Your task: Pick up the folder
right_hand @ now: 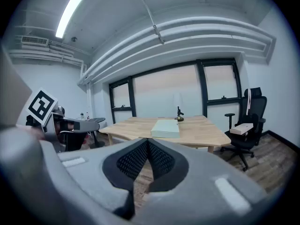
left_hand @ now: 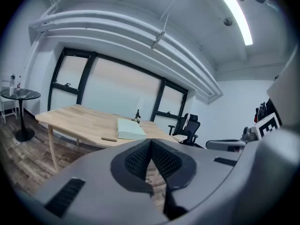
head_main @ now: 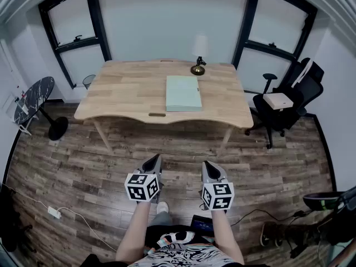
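Note:
A pale green folder (head_main: 183, 93) lies flat on the right half of a wooden table (head_main: 128, 90), far ahead of me. It shows too in the left gripper view as the folder (left_hand: 130, 129) and in the right gripper view as the folder (right_hand: 165, 128). My left gripper (head_main: 154, 161) and right gripper (head_main: 209, 166) hover side by side over the wooden floor, well short of the table, both shut with nothing between the jaws. In their own views the left gripper (left_hand: 151, 142) and right gripper (right_hand: 147, 142) have pads pressed together.
A small brass lamp (head_main: 198, 67) stands behind the folder. A black office chair (head_main: 283, 105) carrying a white box sits to the table's right. A round dark side table (head_main: 34, 99) stands at the left. Cables and a power strip (head_main: 54, 211) lie on the floor.

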